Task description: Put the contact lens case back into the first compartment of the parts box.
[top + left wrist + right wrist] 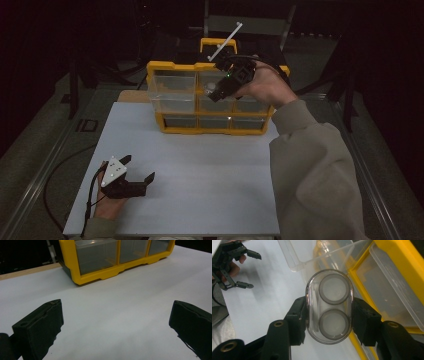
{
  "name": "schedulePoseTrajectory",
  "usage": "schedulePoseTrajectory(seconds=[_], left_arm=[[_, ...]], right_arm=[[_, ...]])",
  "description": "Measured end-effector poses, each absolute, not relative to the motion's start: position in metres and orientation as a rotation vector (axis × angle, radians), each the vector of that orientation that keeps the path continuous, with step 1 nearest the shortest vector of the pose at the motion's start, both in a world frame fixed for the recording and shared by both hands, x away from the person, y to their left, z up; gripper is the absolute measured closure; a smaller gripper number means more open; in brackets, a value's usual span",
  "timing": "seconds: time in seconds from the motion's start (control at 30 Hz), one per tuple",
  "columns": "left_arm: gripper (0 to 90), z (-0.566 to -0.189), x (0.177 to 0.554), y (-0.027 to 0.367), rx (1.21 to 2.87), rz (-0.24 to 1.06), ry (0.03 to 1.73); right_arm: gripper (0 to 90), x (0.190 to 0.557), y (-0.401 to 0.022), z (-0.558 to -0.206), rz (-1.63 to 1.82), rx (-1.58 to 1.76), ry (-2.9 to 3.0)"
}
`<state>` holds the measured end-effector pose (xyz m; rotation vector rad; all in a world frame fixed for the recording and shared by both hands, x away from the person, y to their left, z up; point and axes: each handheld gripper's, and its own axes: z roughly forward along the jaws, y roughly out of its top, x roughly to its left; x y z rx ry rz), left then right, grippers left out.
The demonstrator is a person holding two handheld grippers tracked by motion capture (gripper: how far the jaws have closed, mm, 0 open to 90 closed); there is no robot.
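Observation:
My right gripper (pixel 329 315) is shut on a clear oval case (pixel 329 306) that holds two round grey-rimmed discs, one pad pressing each long side. In the high view that gripper (pixel 216 92) and the case (pixel 211 87) hang in front of the upper drawers of a yellow organiser (pixel 210 129) with clear drawers. A clear drawer (pixel 312 255) sticks out from the organiser just beyond the case. My left gripper (pixel 139 167) rests open on the white table near the front left. Its jaws (pixel 116 320) stand wide apart with nothing between them.
The white tabletop (pixel 200 190) stretches between the organiser and the front edge. The organiser's bottom row (pixel 100 257) faces my left gripper. A thin white rod (pixel 225 41) slants up behind the organiser. The other hand and its gripper (pixel 255 272) lie far left in the right gripper view.

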<state>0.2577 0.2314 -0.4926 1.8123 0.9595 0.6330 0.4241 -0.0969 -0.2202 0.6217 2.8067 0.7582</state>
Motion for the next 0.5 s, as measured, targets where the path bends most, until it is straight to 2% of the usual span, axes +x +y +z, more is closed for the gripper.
schedulePoseTrajectory(seconds=[0.5], left_arm=[[0.1,-0.4923,0.2575,0.232,1.809,0.632,0.96]], right_arm=[[49.2,0.4267,-0.0908,-0.2142,0.793,0.626,2.784]])
